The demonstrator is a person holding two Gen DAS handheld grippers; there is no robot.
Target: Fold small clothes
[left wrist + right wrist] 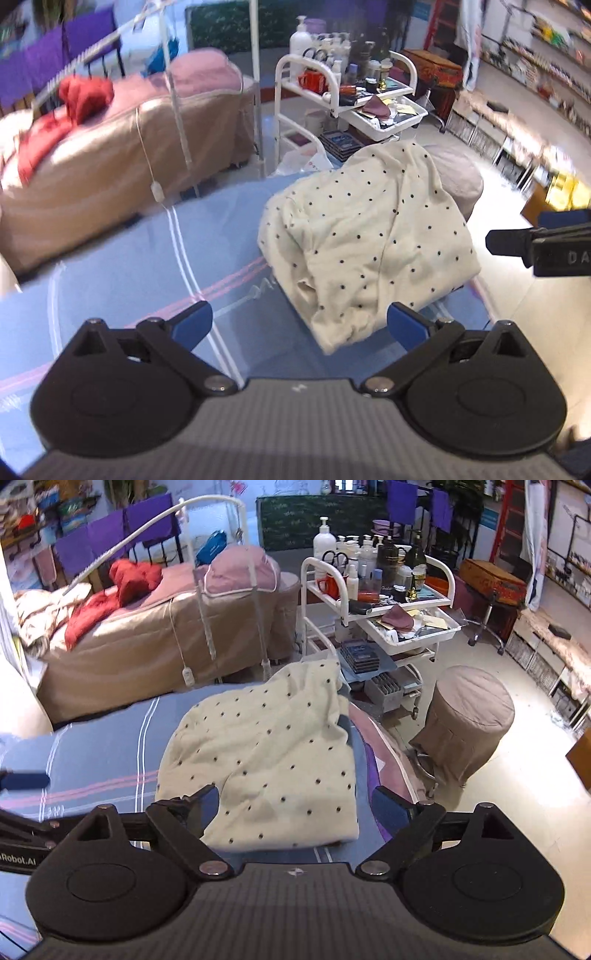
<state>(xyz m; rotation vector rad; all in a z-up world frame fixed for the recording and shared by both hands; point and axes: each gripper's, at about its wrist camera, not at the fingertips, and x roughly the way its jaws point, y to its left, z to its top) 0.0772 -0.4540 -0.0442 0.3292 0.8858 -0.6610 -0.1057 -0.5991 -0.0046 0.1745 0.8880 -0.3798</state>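
Observation:
A cream garment with small black dots [369, 236] lies bunched and partly folded on a blue striped cloth surface [129, 266]. It also shows in the right wrist view [266, 753]. My left gripper [299, 325] is open and empty, just short of the garment's near edge. My right gripper [295, 805] is open and empty, its fingers either side of the garment's near edge, above it. The right gripper's tip shows at the right edge of the left wrist view [535, 247]. The left gripper's blue fingertip [26, 780] shows at the left of the right wrist view.
A tan massage bed [147, 642] with a red cloth [129, 579] stands at the back left. A white trolley [376, 602] of bottles stands behind the surface. A covered round stool [469, 716] stands on the floor at right. Shelves line the right wall.

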